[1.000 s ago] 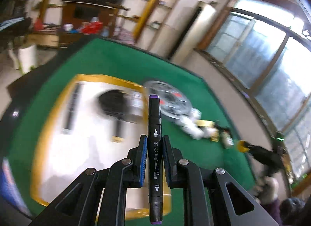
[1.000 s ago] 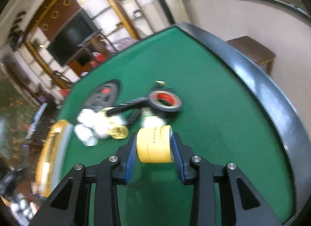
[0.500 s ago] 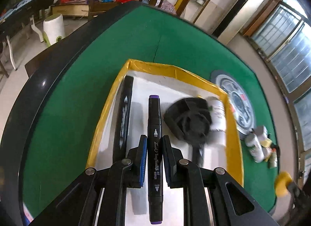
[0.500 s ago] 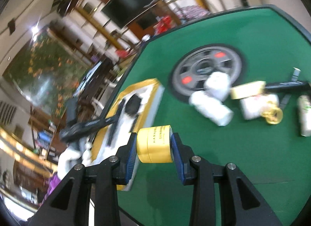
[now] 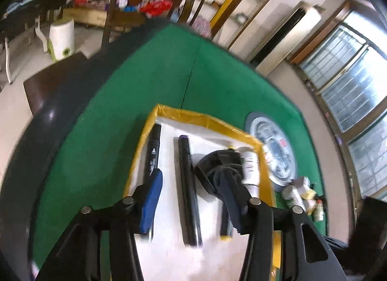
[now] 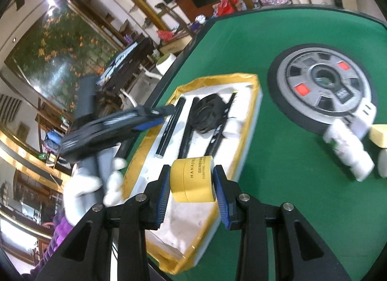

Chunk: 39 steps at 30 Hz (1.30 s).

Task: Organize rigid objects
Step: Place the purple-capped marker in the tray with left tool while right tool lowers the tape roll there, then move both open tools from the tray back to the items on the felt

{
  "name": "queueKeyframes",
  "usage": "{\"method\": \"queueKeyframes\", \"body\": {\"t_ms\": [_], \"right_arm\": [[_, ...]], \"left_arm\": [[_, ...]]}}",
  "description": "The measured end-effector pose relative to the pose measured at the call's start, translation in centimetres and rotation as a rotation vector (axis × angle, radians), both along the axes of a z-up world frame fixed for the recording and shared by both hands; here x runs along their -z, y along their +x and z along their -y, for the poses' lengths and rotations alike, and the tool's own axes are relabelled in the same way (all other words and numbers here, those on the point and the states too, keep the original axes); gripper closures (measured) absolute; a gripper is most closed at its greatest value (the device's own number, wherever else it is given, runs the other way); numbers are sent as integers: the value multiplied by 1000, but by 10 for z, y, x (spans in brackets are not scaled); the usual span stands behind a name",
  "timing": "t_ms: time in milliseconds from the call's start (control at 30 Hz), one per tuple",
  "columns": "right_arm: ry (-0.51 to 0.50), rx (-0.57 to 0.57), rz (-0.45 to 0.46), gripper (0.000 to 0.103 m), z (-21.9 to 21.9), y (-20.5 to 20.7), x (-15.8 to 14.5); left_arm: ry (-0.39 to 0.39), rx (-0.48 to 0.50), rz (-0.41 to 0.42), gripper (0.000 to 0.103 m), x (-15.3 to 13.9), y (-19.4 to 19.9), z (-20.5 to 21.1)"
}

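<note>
Over the white tray (image 5: 167, 252) with its yellow taped rim, the left gripper (image 5: 191, 198) hangs with its jaws spread wide and nothing between them. Below that gap a black marker with a purple cap (image 5: 187, 189) lies flat on the tray floor, lengthwise. A second black marker (image 5: 152, 157) lies along the tray's left wall, partly hidden behind the left blue pad. On the other side of the purple-capped marker sits a round black object (image 5: 217, 167), and a small white bottle (image 5: 250, 167) rests against the tray's right wall; the right finger covers part of both.

The right gripper (image 6: 192, 181) is clamped on a yellow jar (image 6: 193, 179), held on its side above the tray's near right edge. From that view the left gripper crosses over the tray's left rim, blocking part of it, with a white-gloved hand (image 6: 84, 184) behind it.

Beyond the tray's right side, on the green table (image 6: 278, 172), lies a grey and black disc (image 6: 324, 87). At the disc's near edge are white bottles (image 6: 348, 152), blurred, and a pale yellow block (image 6: 379, 135) cut off by the picture edge.
</note>
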State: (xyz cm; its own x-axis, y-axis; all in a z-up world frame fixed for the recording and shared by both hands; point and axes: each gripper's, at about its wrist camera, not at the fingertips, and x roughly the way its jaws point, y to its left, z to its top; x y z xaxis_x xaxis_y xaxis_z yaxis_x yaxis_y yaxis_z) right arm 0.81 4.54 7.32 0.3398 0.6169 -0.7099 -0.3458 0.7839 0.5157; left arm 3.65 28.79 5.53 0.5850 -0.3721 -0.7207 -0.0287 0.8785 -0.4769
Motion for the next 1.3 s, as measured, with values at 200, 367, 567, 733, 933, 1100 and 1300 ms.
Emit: {"method": "queueKeyframes", "body": {"t_ms": [200,367,567,733,933,1100,1300], "right_arm": [[-28,-75,-61,69,-48,17,20],[-127,-59,-88,69,-81,41,37],[-199,-37,-91,69,-107,62,44],[-77,-19,-39,51,-86,59,9],[-49,90,28,39,-47,67,-19],[-6,86,-52,39,-64,87,2],[-12,19,-130,39,-89,112,21]], "left_arm": [[-38,-74,122,36,-37,-83,-36],[-67,-85,167,34,-37,-132,-52],[-31,-187,175,33,-27,-161,-61],[-16,-223,200,23,-19,-167,-60],[27,-241,215,23,-13,-170,-57],[0,-244,192,23,-7,-173,-60],[0,-266,195,23,-9,-182,-63]]}}
